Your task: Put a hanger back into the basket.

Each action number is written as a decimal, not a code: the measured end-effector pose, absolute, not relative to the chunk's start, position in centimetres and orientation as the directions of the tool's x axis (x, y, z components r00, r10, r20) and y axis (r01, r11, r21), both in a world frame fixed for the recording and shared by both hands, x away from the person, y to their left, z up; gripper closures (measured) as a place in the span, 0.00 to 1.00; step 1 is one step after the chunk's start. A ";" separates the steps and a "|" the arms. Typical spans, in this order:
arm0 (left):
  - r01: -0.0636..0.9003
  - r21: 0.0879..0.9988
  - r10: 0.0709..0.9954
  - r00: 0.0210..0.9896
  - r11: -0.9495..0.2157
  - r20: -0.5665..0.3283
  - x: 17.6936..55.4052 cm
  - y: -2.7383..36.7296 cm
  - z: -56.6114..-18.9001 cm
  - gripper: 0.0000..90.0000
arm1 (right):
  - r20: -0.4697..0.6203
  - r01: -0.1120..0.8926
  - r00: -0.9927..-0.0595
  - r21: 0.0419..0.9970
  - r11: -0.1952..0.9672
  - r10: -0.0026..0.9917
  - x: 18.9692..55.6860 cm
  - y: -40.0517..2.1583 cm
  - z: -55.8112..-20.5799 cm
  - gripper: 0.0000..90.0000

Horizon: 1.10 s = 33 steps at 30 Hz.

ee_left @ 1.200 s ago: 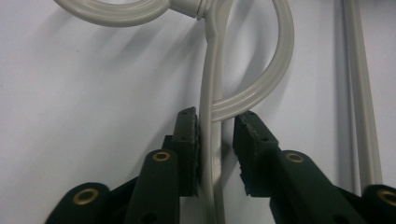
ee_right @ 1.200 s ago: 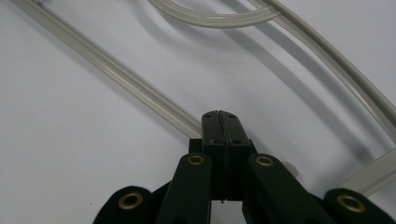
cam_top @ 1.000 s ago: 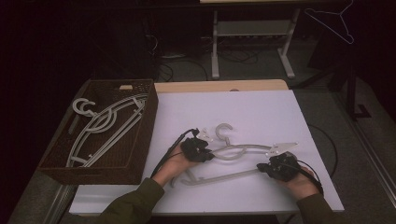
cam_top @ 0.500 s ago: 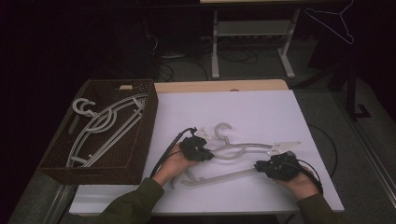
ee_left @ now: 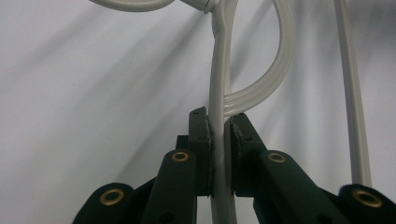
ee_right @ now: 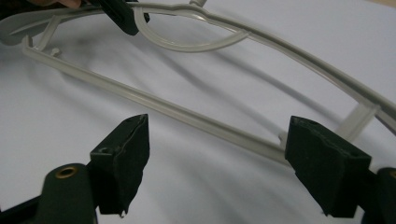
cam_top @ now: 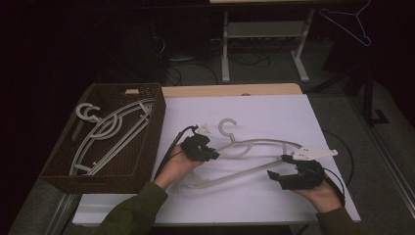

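A pale grey plastic hanger (cam_top: 259, 143) lies across the white table (cam_top: 274, 112), its hook (cam_top: 226, 128) pointing away from me. My left gripper (cam_top: 211, 153) is shut on the hanger's upper arm near the hook; in the left gripper view the pads (ee_left: 201, 135) squeeze the thin bar (ee_left: 219, 70). My right gripper (cam_top: 280, 166) sits at the hanger's right end. Its jaws have just been opening and now stand wide apart (ee_right: 219, 140). The lower bar (ee_right: 187, 114) runs just beyond the tips, and neither pad touches it.
A brown wicker basket (cam_top: 149, 142) at the table's left holds several similar hangers (cam_top: 107, 129). A wire hanger (cam_top: 350, 19) hangs at the far right, and a metal stand (cam_top: 264, 29) with cables is behind the table.
The right gripper's jaws have opened and let go of the hanger's right end. The left gripper keeps its grip and has risen a little with the hanger.
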<state>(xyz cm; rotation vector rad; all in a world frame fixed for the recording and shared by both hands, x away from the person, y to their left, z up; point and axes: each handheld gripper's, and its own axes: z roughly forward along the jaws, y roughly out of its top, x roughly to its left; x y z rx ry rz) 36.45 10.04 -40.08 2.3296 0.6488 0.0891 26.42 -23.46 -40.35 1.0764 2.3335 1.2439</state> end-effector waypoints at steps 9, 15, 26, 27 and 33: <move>0.444 0.659 0.515 0.851 -0.607 -0.099 36.9 11.7 -36.6 0.90 | 0.092 0.454 -0.649 0.843 0.287 0.755 25.3 -24.9 -39.9 0.17; 0.470 0.668 0.551 0.828 -0.576 -0.107 37.3 13.3 -33.8 0.90 | 0.088 0.452 -0.643 0.845 0.285 0.761 25.4 -24.8 -40.1 0.15; 0.498 0.691 0.612 0.784 -0.524 -0.101 38.0 17.9 -30.0 0.90 | 0.074 0.466 -0.635 0.830 0.305 0.769 25.7 -24.7 -40.5 0.15; 0.500 0.691 0.617 0.781 -0.522 -0.099 38.1 18.5 -29.8 0.90 | 0.073 0.466 -0.634 0.830 0.305 0.770 25.7 -24.7 -40.5 0.15; 0.522 0.704 0.667 0.739 -0.482 -0.090 38.4 22.1 -28.6 0.90 | 0.063 0.463 -0.634 0.829 0.313 0.771 25.8 -24.8 -40.6 0.15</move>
